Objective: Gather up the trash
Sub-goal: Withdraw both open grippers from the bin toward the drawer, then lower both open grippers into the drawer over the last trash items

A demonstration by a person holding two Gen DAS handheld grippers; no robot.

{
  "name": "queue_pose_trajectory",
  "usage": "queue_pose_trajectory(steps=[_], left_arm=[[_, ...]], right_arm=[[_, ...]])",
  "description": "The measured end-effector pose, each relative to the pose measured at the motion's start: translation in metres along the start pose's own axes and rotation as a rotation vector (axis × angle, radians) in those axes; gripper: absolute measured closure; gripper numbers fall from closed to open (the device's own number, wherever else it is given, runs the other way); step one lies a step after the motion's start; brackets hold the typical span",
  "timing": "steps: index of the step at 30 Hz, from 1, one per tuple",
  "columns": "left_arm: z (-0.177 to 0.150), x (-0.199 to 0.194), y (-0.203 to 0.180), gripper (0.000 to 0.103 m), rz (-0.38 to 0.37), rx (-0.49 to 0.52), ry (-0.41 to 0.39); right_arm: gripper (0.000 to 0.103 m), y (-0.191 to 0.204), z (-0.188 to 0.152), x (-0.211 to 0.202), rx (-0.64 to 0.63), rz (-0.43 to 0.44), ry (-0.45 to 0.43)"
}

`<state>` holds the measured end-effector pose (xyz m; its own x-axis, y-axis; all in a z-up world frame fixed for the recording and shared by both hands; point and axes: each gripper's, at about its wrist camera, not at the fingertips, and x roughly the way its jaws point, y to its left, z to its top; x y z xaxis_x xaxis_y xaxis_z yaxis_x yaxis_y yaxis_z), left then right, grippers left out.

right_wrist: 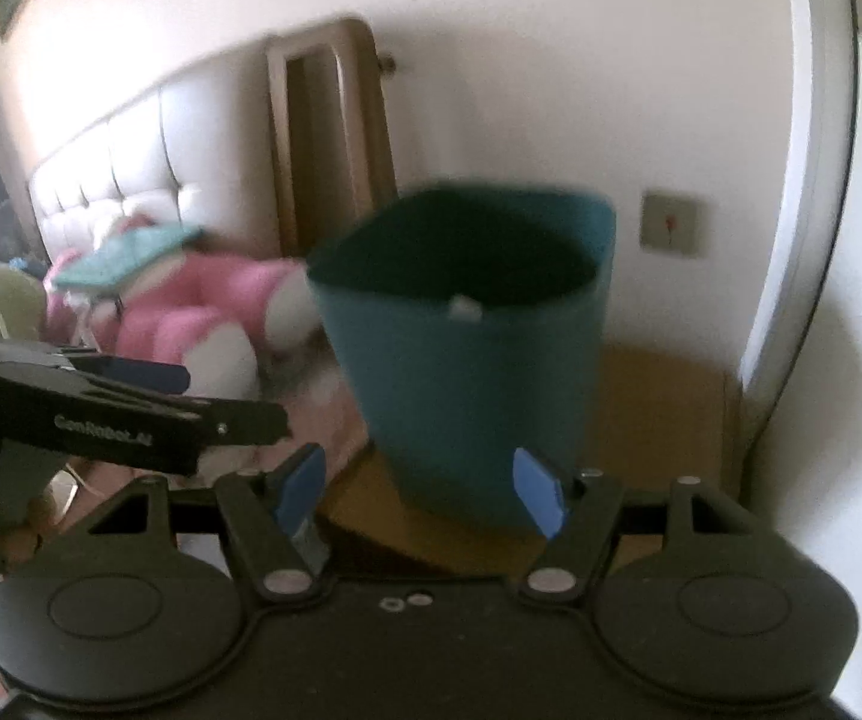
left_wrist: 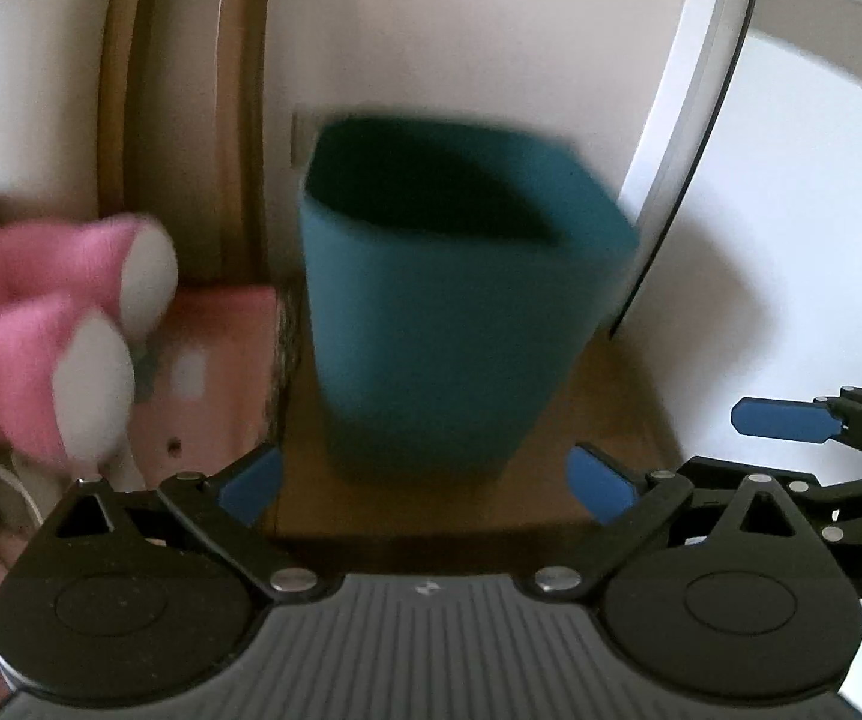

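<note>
Standing on a wooden surface (left_wrist: 605,396) by the wall — teal bin (left_wrist: 449,300), both jaws spread

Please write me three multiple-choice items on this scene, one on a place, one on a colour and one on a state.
1. Where does the bin stand?
A. on a brown wooden surface
B. on the bed
C. on a chair

2. What colour is the plush toy to the left of the bin?
A. yellow
B. pink and white
C. black

3. How are the jaws of the left gripper?
A. shut on the bin
C. shut on a paper scrap
B. open, holding nothing

Answers: 1 A, the wooden surface shows under and beside its base; 2 B, pink body with white paws; 3 B, its blue pads stand wide apart with only the bin beyond them.
</note>
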<state>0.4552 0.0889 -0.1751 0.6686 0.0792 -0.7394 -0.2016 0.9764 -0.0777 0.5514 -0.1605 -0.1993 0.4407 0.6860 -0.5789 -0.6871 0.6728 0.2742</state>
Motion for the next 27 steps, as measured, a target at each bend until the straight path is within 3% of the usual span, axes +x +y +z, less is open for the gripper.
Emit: queue_pose_trajectory(steps=[12,18,27], left_arm=[[-0.139,0.124,0.022,0.001,0.029,-0.067,0.238],[-0.223,0.195,0.028,0.001,0.040,-0.112,0.338],[-0.346,0.313,0.038,0.001,0.065,-0.098,0.455]], right_arm=[[0.034,-0.028,-0.145,0.104,0.099,-0.047,0.213],[0.034,-0.051,-0.221,0.172,0.155,-0.073,0.338],[0.034,-0.076,-0.327,0.298,0.196,-0.087,0.483]])
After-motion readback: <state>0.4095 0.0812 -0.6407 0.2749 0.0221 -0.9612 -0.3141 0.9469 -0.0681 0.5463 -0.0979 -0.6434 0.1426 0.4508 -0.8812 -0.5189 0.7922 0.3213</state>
